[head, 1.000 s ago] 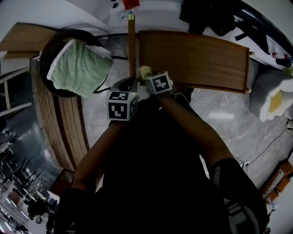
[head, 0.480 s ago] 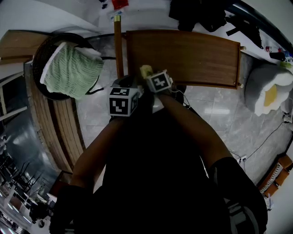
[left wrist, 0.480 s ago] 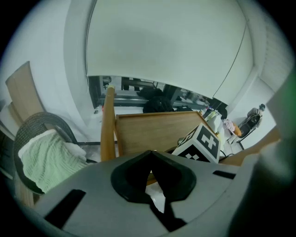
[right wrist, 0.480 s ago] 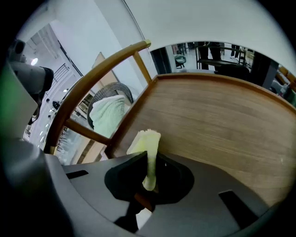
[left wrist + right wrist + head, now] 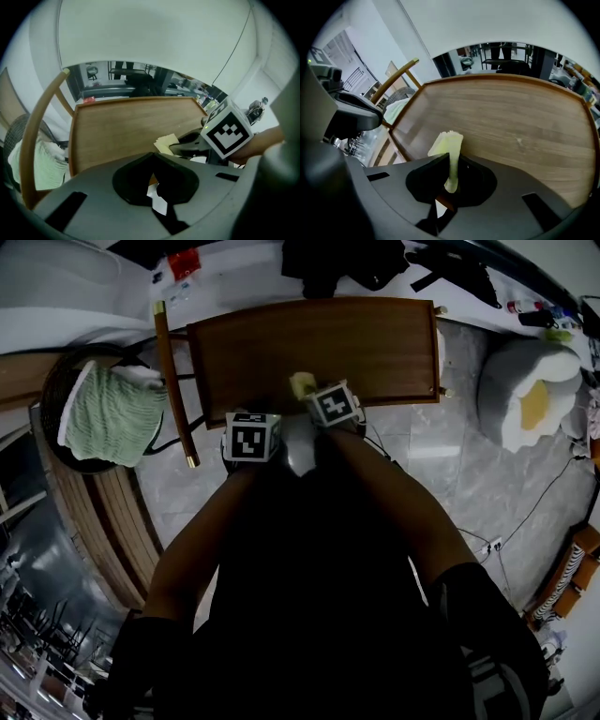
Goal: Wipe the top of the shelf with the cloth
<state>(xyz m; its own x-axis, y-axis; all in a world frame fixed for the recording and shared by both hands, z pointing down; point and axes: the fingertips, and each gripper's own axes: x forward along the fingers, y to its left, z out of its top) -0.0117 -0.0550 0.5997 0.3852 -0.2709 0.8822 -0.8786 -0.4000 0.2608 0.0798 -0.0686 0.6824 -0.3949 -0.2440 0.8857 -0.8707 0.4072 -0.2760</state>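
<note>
— Checking the right gripper (image 5: 449,183) first: what has it got?

— Its jaws are clamped on the cloth (image 5: 449,145), a pale yellow fold standing up from between them; the shelf top (image 5: 511,126) spreads out directly ahead, and the cloth sits over its near edge; whether it touches the wood I cannot tell.

— And the left gripper (image 5: 154,180)?

— Jaws together with nothing between them; it sits just beside the right one, on its left, facing the same shelf top.

— What could go wrong?

— The grip looks thin to me; only a narrow edge of the fold is pinched, so dragging it across the wood could tug the cloth free; the fold is small too, so pressing low for contact might scrape the jaw tips on the surface; and the grippers are so close that a sweep to the left could knock them together.

— Anything changed from a second ago?

— Yes; in the head view the shelf top lay ahead and to the right of the grippers, and now it is squarely in front of both; the green knitted fabric (image 5: 108,413) has slid further off to the left gripper's left; the cloth is in the same jaws as before.
</note>
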